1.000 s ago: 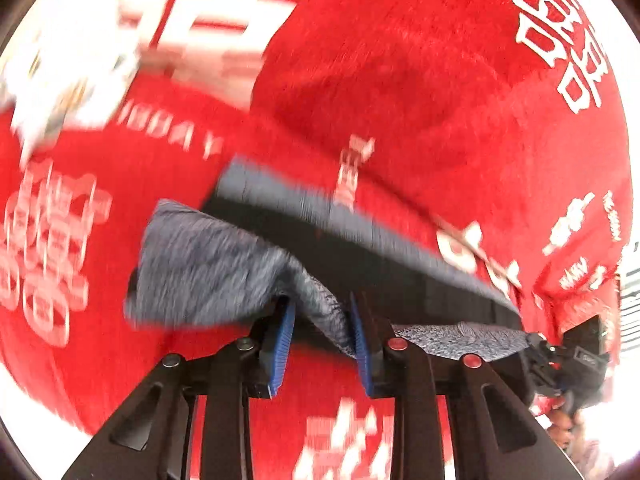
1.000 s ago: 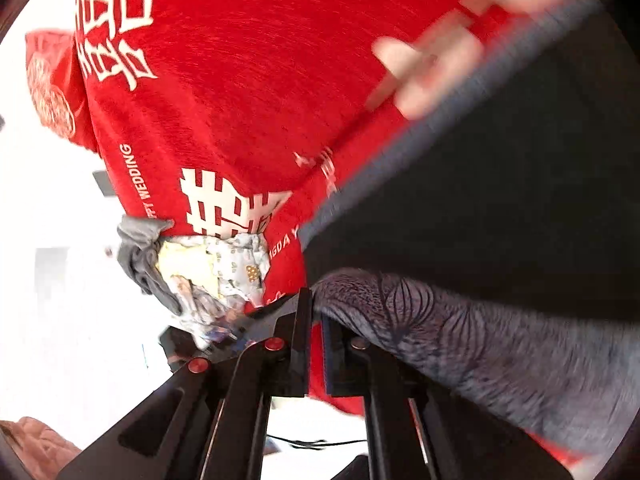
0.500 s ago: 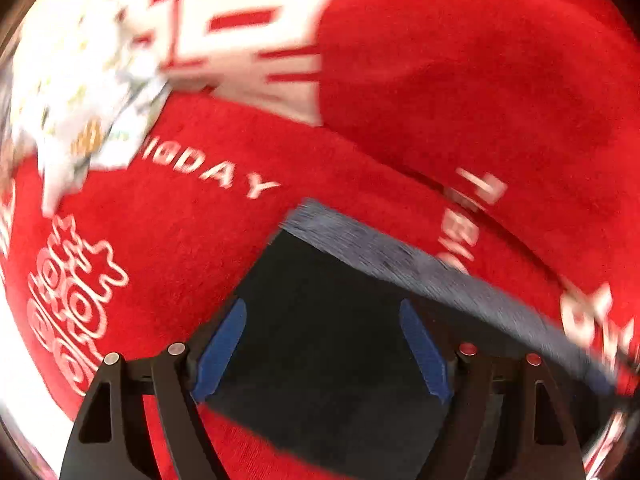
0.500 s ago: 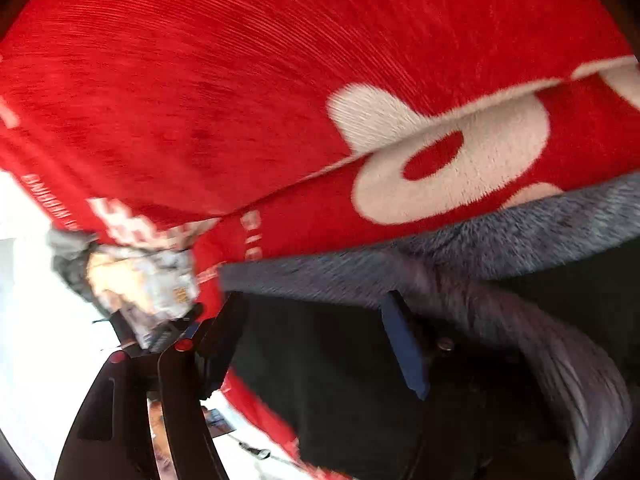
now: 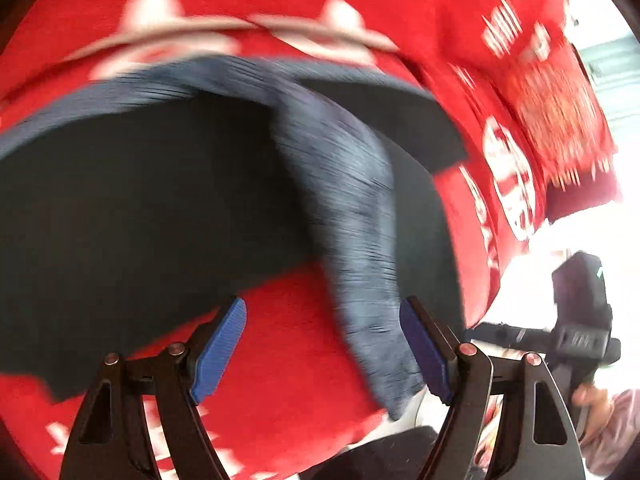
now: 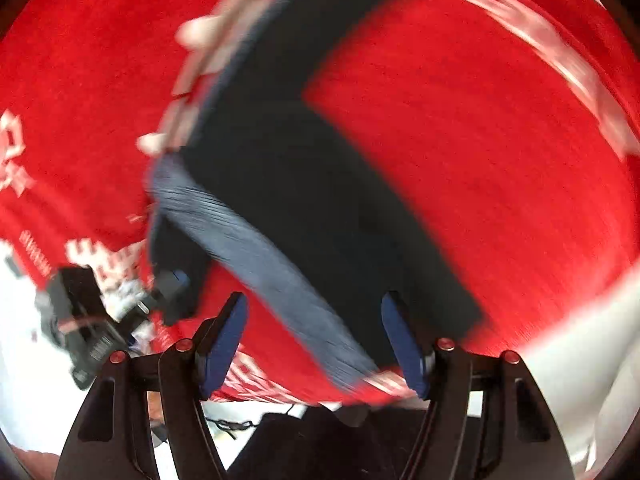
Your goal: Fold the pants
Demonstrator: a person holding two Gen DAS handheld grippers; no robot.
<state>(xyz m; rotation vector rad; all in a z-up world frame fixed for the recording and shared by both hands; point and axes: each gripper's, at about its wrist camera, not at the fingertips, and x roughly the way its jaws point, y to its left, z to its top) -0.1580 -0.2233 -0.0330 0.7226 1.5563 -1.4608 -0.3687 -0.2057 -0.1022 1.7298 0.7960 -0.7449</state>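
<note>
Dark pants (image 5: 140, 184) lie spread on a red cloth (image 5: 288, 360) with white lettering. Their grey ribbed band (image 5: 348, 200) runs down toward me. My left gripper (image 5: 320, 308) hangs open just above the cloth. The band's end passes between its blue pads, close to the right one, and nothing is pinched. In the right wrist view the same pants (image 6: 300, 160) and grey band (image 6: 260, 256) cross the red cloth (image 6: 480, 140). My right gripper (image 6: 312, 300) is open over the band's lower end. Both views are motion-blurred.
The red cloth's edge drops off at the right of the left wrist view, where a person's hand (image 5: 592, 400) holds the other gripper's black body (image 5: 580, 320). The other gripper's black body (image 6: 92, 320) shows low left in the right wrist view. Bright white surroundings lie beyond the cloth.
Both grippers were shut on grey fabric a second ago; both have let go and opened. Both have swung quickly across the pants and rolled, now sitting over the grey band.
</note>
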